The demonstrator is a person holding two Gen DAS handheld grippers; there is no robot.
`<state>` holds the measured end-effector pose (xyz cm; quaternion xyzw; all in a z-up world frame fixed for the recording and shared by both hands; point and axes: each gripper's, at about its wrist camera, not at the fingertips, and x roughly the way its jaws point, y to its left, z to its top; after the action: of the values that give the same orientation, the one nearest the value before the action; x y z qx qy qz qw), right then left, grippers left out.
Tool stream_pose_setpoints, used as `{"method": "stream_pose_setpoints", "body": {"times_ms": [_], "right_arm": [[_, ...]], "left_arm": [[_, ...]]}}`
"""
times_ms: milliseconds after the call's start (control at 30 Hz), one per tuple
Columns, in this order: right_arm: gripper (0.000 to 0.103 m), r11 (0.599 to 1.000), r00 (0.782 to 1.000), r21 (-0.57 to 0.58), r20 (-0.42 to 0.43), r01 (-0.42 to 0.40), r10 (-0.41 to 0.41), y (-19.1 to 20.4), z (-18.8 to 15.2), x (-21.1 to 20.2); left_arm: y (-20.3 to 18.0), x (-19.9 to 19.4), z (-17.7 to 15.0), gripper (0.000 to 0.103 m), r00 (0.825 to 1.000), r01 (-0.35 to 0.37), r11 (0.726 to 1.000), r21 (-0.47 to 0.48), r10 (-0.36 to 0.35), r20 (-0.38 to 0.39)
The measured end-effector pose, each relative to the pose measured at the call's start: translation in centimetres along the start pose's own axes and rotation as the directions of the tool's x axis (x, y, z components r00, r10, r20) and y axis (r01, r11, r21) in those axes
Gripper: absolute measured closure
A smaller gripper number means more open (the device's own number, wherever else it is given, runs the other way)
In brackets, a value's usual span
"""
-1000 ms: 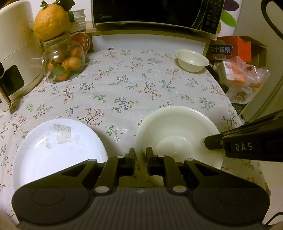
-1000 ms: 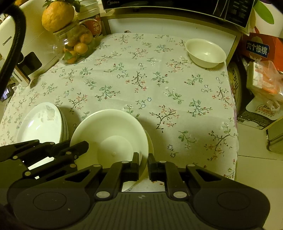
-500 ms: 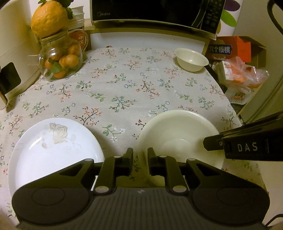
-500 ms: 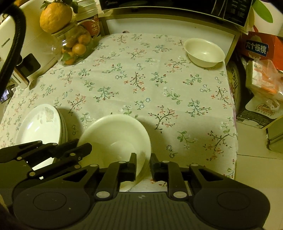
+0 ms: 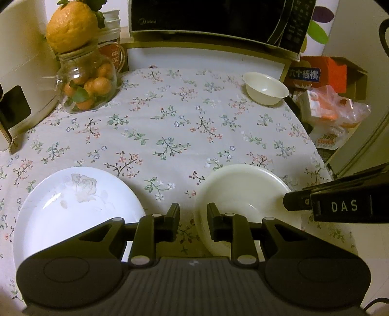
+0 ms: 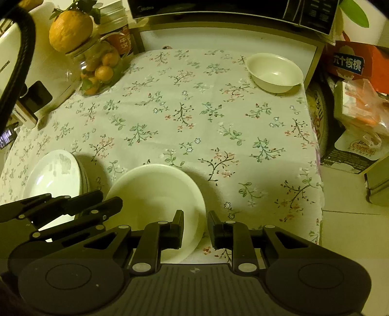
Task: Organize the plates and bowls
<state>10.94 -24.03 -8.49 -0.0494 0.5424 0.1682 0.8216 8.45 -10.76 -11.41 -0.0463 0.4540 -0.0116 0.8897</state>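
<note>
Microwave front reads "Midea", lower left of door. Right gripper, seen from left wrist, carries white letters "DAS" on black side block. Orange carton at table's right shows dark label "六个核桃". Red mug behind fruit jar: white characters, "中" legible. White appliance at far left, in right wrist view, reads "CHANGHONG". Snack bag on floor: lettering too blurred.

On the bench, a plate is set at the near left, with a large bowl just to its right, the two apart. A small bowl is placed at the far right corner. A jar of fruit stands at the far left, topped by a large citrus. A microwave is raised behind the bench.
</note>
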Motion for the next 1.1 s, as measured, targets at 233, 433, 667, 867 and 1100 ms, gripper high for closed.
{"method": "stream_pose_setpoints", "body": {"times_ms": [233,433,667,867,1100], "right_arm": [[0.08,1.0,1.0,0.008,0.012,0.001,-0.001,-0.2,0.2,-0.2],[0.069,0.998,0.998,0.064,0.057,0.016,-0.019,-2.0,1.4,-0.8],[0.065,0.978,0.994,0.201,0.082,0.059,-0.077,-6.1,3.4,-0.4],[0.061,0.908,0.983,0.415,0.137,0.053,-0.12,-10.8,4.3,0.6],[0.061,0.792,0.969,0.609,0.216,-0.036,-0.122,-15.9,5.6,2.8]], "left_arm": [[0.0,-0.1,0.9,0.081,1.0,-0.005,1.0,-0.003,0.005,0.01],[-0.6,0.6,3.1,0.074,1.0,-0.007,1.0,0.01,0.006,0.031],[-1.5,3.0,6.4,0.06,0.998,0.019,1.0,-0.005,-0.018,0.053],[-1.7,6.2,10.3,0.041,0.993,0.111,0.986,-0.122,-0.107,0.041],[-1.7,10.6,14.1,0.038,0.971,0.238,0.927,-0.289,-0.233,0.051]]}}
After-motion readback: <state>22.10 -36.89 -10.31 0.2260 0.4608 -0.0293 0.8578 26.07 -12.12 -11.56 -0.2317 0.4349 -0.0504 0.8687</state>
